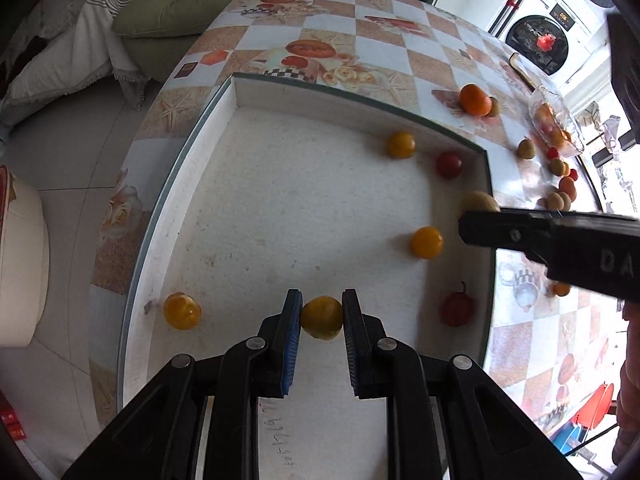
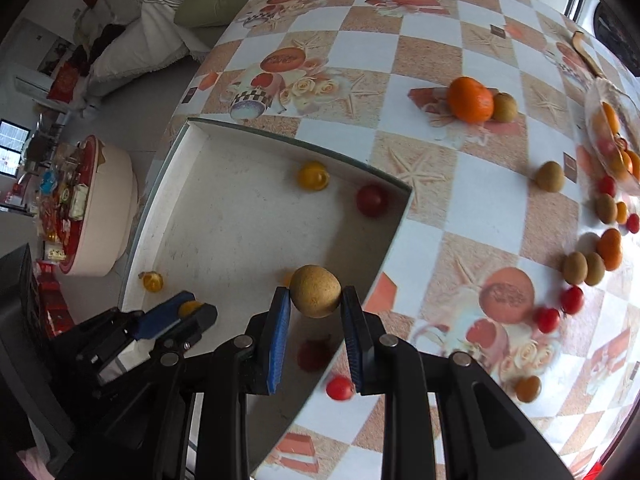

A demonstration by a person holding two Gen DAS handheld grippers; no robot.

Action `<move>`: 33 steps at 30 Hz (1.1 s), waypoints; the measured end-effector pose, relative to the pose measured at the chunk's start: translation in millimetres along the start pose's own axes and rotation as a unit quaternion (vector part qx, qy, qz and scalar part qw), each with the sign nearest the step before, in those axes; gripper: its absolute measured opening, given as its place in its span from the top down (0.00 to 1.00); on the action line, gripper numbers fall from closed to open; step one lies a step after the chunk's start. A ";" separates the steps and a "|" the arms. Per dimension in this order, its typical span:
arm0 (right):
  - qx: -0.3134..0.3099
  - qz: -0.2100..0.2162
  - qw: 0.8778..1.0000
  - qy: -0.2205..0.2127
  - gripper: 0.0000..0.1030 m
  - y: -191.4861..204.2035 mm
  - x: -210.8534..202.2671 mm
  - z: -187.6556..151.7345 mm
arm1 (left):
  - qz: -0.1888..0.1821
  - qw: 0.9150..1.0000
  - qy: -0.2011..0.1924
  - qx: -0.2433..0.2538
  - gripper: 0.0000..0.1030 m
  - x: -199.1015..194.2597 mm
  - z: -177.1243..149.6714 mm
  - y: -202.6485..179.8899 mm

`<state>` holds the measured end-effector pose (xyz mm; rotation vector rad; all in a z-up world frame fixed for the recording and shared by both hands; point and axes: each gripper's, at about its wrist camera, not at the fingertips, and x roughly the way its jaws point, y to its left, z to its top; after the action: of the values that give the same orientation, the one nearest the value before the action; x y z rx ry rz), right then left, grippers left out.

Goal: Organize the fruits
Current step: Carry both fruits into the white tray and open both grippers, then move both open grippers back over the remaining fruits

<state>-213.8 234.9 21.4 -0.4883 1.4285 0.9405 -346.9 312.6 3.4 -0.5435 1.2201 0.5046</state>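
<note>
My left gripper (image 1: 322, 316) pinches a yellow tomato (image 1: 322, 317) low over the white tray (image 1: 280, 98), ready to set down; my right gripper (image 2: 315, 296) clamps a brown longan (image 2: 315, 290) above the tray's edge (loose fruit still waits on the table (image 2: 440, 220)).

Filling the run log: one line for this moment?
left gripper: shut on yellow tomato | right gripper: shut on longan | both over tray

We see our left gripper (image 1: 322, 316) clamping a yellow tomato (image 1: 322, 317) over the white tray (image 1: 280, 92); our right gripper (image 1: 480, 216) carries a tan fruit (image 1: 478, 201) above the tray's right wall.
</note>
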 end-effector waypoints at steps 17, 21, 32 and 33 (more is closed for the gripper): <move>-0.019 -0.029 0.999 0.027 0.70 14.4 48.1 32.0 | 0.027 0.999 -0.017 0.020 0.19 5.7 2.1 -0.5; -0.019 -0.014 0.999 0.031 0.39 17.3 51.2 37.2 | 0.023 0.999 -0.008 0.021 0.19 7.5 4.2 0.9; 0.014 0.005 1.000 -0.017 0.26 4.7 12.0 31.2 | 0.042 0.998 -0.013 0.041 0.19 -6.0 4.5 -8.0; 0.020 0.004 1.000 -0.023 0.26 0.6 6.2 28.3 | 0.042 0.998 -0.016 0.045 0.19 -8.7 4.5 -11.6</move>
<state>-197.7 258.9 19.3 -0.4280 1.4066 0.9221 -338.6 306.0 14.3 -0.4076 1.2330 0.5255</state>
